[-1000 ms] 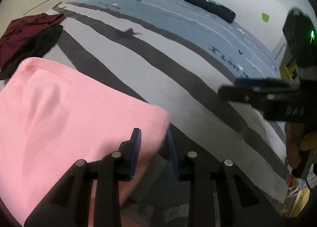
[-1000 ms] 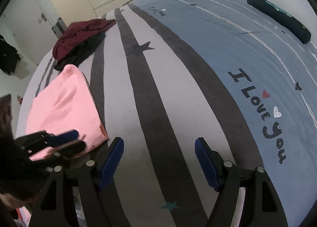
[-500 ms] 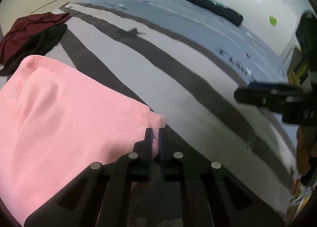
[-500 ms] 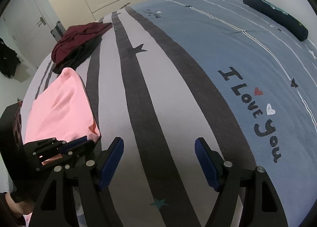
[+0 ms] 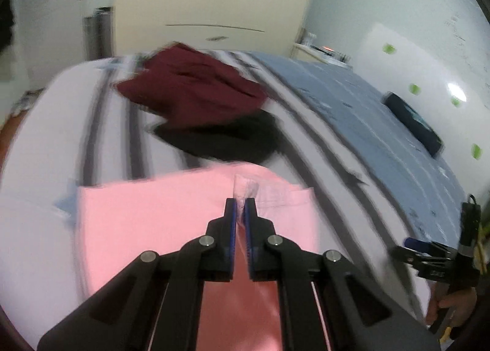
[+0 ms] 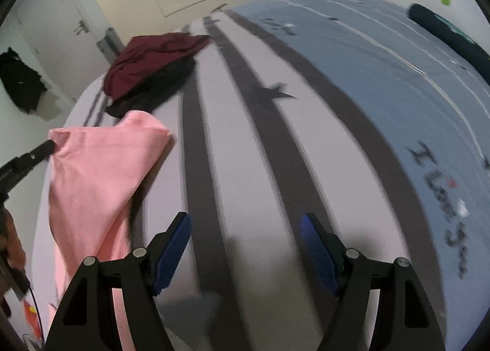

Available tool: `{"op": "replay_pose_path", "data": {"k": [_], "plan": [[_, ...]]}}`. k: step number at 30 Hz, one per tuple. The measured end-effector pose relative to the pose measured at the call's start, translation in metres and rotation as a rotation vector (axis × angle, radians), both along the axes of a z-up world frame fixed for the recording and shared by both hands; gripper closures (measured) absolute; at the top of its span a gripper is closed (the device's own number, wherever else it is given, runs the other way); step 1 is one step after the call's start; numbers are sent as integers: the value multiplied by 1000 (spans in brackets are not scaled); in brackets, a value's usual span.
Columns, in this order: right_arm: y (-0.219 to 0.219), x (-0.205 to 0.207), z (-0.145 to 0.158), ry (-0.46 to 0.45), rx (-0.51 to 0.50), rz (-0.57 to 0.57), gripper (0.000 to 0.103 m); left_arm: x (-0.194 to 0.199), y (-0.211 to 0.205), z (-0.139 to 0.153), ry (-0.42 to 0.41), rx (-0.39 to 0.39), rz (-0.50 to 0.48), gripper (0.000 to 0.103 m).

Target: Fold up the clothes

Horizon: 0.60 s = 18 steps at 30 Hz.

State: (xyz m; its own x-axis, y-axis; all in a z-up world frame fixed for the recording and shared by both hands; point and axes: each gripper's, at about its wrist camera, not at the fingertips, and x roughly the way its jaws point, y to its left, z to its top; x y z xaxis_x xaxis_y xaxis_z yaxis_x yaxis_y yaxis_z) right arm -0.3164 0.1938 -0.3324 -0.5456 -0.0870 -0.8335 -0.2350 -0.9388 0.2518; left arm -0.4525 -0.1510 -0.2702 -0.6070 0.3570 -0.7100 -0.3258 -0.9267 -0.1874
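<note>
Left gripper (image 5: 240, 202): black jaws with ribbed blue pads pinched nearly together on a fold of the soft pink knit garment (image 5: 159, 222). A pale tag or seam strip sticks up right at the tips. From the right wrist view, that corner of the cloth is lifted clear of the bed while the rest drapes down in a slack, tapering sheet to the bed's near left edge.

Right gripper (image 6: 246, 247): jaws spread wide, nothing between the pads, hanging over the bare striped part of the bed (image 6: 275, 167), apart from the pink cloth.

Bed cover is smooth flat fabric: pale grey with dark grey lengthwise stripes and star prints, blue field on the right side with dark lettering.

Crumpled maroon garment (image 6: 147, 60) lies on a rumpled black one (image 6: 153, 87) near the far left corner, just beyond the pink piece.

Dark cylindrical bolster (image 6: 447, 35) along the far right edge. Left view is motion-blurred; fine texture unreadable there.
</note>
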Motion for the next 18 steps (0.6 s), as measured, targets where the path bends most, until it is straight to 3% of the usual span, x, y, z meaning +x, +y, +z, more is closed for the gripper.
{"op": "replay_pose_path", "data": {"k": [7,12,18], "plan": [[-53,-89,-6,8,-41,90,32,-67,-78,-24,-64,-63,106,99],[-86,-152,-20,-14,-58,158,32,-81,-105,-46,-108,-59,157,99],[-108,-196,-31,-37,-31,221,32,-89,-127,-59,-143,-55,200,99]]}}
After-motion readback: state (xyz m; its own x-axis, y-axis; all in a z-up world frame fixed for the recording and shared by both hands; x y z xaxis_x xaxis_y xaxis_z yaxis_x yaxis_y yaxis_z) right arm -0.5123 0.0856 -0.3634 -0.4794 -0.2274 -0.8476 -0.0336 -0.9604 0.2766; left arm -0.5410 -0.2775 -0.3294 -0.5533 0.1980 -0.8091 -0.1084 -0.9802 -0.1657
